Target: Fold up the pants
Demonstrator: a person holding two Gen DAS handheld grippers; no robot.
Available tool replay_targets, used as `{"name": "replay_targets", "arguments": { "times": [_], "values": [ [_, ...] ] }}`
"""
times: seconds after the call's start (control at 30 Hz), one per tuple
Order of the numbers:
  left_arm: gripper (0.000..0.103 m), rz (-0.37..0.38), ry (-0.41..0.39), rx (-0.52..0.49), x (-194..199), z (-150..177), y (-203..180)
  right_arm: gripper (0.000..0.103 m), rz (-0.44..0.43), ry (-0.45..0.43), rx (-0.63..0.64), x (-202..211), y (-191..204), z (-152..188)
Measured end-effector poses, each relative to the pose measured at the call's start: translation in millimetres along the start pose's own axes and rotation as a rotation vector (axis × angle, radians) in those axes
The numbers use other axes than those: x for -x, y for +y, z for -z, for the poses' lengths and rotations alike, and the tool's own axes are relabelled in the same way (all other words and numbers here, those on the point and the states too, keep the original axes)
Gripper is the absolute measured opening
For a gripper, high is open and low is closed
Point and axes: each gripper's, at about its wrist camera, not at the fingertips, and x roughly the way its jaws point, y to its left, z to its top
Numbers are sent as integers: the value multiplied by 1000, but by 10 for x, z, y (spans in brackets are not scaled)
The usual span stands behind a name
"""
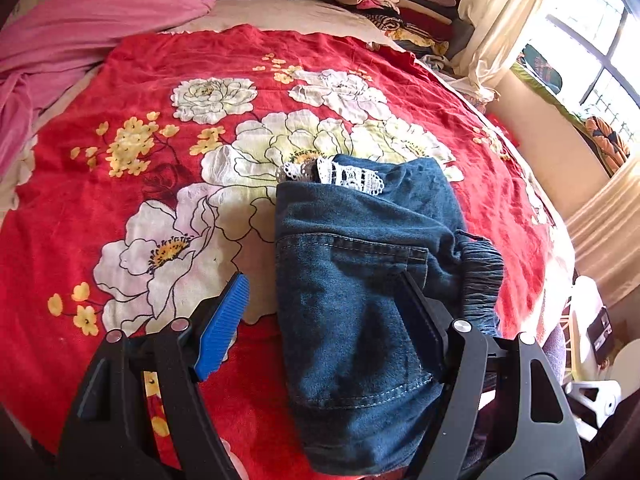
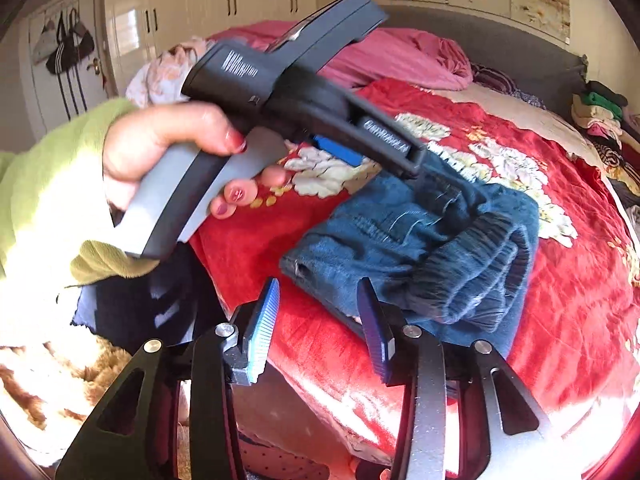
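The blue denim pants (image 1: 360, 280) lie folded into a compact bundle on the red floral blanket (image 1: 160, 92), with white lace trim (image 1: 344, 174) at the far end and the gathered elastic waistband (image 1: 480, 268) at the right. My left gripper (image 1: 324, 292) is open, its jaws straddling the near part of the bundle just above it. In the right wrist view the pants (image 2: 420, 240) lie near the bed's edge, and the left gripper (image 2: 384, 160) reaches over them. My right gripper (image 2: 320, 300) is open and empty, just short of the pants' near edge.
A pink sheet (image 1: 80, 32) is bunched at the far left of the bed. A stack of folded clothes (image 1: 392, 4) stands at the far right, near cream curtains (image 1: 500, 12) and a window (image 1: 592, 52). White wardrobes (image 2: 180, 4) stand behind. The person's hand (image 2: 168, 144) in a green sleeve holds the left gripper.
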Motion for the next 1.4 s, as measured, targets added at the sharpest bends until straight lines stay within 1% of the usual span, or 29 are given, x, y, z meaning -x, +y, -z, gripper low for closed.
{"name": "replay_targets", "arguments": {
  "times": [0.13,0.17,0.23,0.33,0.37,0.43,0.6,0.77,0.87,0.97,1.07,1.1,1.17,1.2,1.23,1.4],
  "values": [
    [67,-3,-37,-9,141,-4,-49,59,78,-78,-65,289,-178,-112],
    [67,-3,-45,-13,172,-3,-58,61,92,-93,-90,353,-233,-120],
    [67,2,-55,-15,222,-1,-74,69,122,-123,-133,462,-347,-119],
    [67,4,-71,-17,287,15,-96,74,170,-153,-192,557,-507,-110],
    [67,3,-77,-18,307,18,-99,76,185,-160,-216,564,-583,-109],
    [68,4,-85,-22,332,24,-106,82,210,-166,-261,601,-697,-87],
    [69,-2,-86,-26,310,52,-83,84,270,-129,-344,574,-953,-37],
    [70,-20,-68,-13,179,120,-8,84,288,-65,-426,391,-1206,24],
    [70,-22,-47,5,66,173,61,84,289,-15,-446,220,-1313,73],
    [70,-14,-28,27,-38,229,124,83,262,33,-467,24,-1412,125],
    [70,6,-13,45,-119,270,158,73,232,73,-508,-159,-1516,178],
    [70,16,-10,51,-139,283,161,68,225,82,-527,-214,-1564,195],
    [70,17,-2,51,-182,308,154,60,208,107,-556,-327,-1640,231],
    [70,17,0,52,-199,316,155,54,189,111,-567,-374,-1669,241],
    [70,19,2,53,-211,319,160,51,168,113,-569,-413,-1690,240],
    [70,20,0,51,-243,308,161,51,111,116,-585,-557,-1746,209]
  ]
}}
